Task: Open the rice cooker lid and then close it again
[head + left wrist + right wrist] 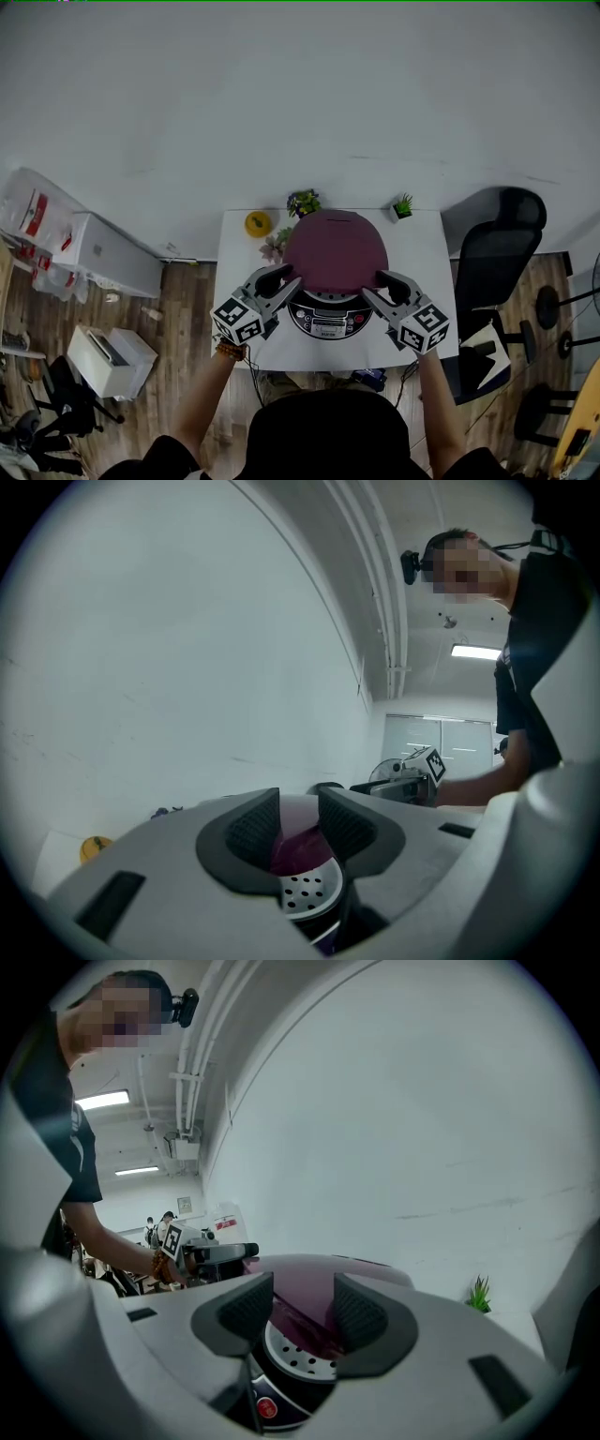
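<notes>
Maroon lid [336, 251] sits slightly raised on rice cooker [328, 323] at counter [427, 253] centre, perforated inner plate [305, 892] showing beneath. Left gripper [289, 280] pinches lid rim; right gripper [381, 283] straddles it, spread.

Rice cooker [302, 319]: round, dark-bodied, one unit. It stands upright on a white table [424, 255], at the middle of the near half, with its front facing the person.

Control panel [329, 322]: a curved dark and silver band across the front, below the lid. It carries a small display and buttons, one of them red [265, 1407].

Lid [336, 251]: glossy maroon, domed, wider than the panel. Its front edge is lifted clear of the body, so it is ajar rather than fully upright.

Inner plate [305, 892]: silver, perforated with small holes, and visible under the lid's raised rim.
</notes>
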Demonstrator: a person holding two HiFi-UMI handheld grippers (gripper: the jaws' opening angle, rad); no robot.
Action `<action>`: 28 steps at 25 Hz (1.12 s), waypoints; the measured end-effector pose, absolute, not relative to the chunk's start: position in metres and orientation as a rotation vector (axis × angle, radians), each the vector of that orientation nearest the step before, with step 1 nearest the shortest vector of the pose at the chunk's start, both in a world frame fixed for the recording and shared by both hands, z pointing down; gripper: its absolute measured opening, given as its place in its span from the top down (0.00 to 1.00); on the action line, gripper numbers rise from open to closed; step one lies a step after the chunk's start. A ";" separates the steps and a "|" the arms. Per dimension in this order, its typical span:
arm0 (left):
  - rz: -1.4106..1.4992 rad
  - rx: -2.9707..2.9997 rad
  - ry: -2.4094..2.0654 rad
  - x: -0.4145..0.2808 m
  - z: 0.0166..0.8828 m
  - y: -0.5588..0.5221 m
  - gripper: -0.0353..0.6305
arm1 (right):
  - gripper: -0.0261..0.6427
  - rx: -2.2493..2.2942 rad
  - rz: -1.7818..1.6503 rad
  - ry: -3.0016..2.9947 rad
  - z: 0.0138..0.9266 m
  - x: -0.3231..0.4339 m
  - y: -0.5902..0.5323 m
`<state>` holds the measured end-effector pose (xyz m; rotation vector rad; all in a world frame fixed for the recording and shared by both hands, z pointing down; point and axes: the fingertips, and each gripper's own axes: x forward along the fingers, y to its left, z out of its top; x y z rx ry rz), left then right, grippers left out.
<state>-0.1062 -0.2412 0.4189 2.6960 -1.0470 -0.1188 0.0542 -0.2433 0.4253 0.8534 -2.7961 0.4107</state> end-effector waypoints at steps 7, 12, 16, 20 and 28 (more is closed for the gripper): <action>0.000 2.660 -1.106 -0.102 0.444 -0.231 0.74 | 0.71 0.840 0.479 -2.749 0.449 0.059 -0.235; 0.076 2.653 -1.145 -0.102 0.458 -0.228 0.76 | 0.74 0.825 0.418 -2.689 0.462 0.056 -0.231; 0.159 2.640 -1.149 -0.100 0.474 -0.222 0.76 | 0.78 0.760 0.339 -2.617 0.479 0.053 -0.220; 0.188 2.614 -1.151 -0.100 0.487 -0.219 0.78 | 0.79 0.726 0.340 -2.589 0.493 0.054 -0.217; 0.272 2.586 -1.146 -0.102 0.509 -0.214 0.79 | 0.81 0.690 0.330 -2.531 0.515 0.053 -0.211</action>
